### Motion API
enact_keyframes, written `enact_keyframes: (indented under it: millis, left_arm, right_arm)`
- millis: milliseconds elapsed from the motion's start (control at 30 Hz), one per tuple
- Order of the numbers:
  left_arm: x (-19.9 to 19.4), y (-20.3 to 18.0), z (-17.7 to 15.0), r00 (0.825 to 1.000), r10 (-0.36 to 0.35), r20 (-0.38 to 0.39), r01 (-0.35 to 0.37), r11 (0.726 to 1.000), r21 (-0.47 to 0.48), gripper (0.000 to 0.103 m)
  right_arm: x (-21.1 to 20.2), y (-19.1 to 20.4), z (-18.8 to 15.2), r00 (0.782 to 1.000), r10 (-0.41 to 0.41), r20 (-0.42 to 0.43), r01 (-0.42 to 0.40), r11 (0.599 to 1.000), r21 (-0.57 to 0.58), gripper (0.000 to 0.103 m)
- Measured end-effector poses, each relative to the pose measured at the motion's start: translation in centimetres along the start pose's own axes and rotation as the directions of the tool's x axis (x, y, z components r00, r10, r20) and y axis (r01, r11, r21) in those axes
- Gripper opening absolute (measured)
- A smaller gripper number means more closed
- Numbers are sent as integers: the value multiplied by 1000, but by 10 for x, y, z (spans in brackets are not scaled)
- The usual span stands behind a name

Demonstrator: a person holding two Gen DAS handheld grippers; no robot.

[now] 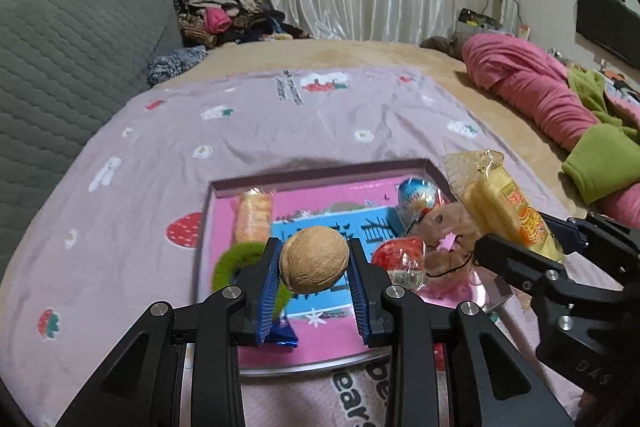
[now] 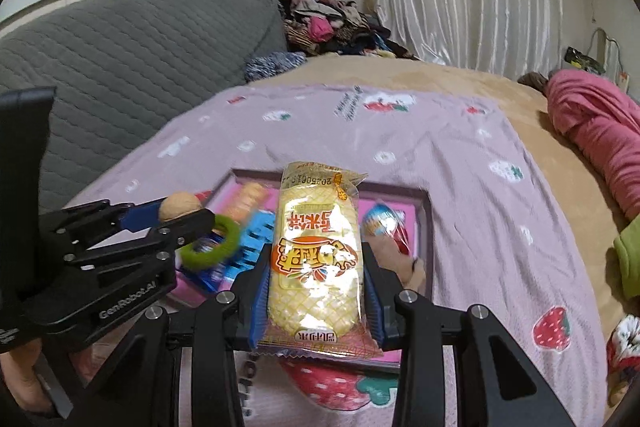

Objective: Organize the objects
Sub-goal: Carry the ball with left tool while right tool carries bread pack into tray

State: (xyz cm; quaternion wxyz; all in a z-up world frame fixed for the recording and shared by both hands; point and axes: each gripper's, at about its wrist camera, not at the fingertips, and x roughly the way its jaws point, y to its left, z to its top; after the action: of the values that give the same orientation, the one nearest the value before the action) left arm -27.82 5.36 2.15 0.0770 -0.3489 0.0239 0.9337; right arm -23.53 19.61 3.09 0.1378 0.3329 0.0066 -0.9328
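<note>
Two grippers I hold hang above a pink tray point(image 1: 212, 223) on a lilac bedspread point(image 1: 160, 147). On the left, my left gripper point(image 1: 314, 259) pinches a walnut point(image 1: 314, 259) over the tray's middle. To the right, my right gripper point(image 2: 316, 291) clamps a yellow rice cracker packet point(image 2: 316, 251) over the tray. Foil-wrapped sweets point(image 1: 416, 193) and a green ring point(image 2: 210, 247) lie inside.

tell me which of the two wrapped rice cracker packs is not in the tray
The yellow rice cracker pack clamped in the right gripper; the orange one lies in the tray.
</note>
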Motion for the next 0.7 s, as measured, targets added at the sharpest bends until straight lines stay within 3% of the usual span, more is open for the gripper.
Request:
enact_keyframes:
  millis: [267,700]
  left_arm:
    - [43,-6,-24,999,0,-38,1,1000,9,33]
    - [72,-8,-40,996,5,-84,-2,999,37,33]
  right_arm:
    - [29,-19,-27,998,-48,-29,48,999,0,40]
    - [61,-25,-44,996,-70,-61,69,998,-12,40]
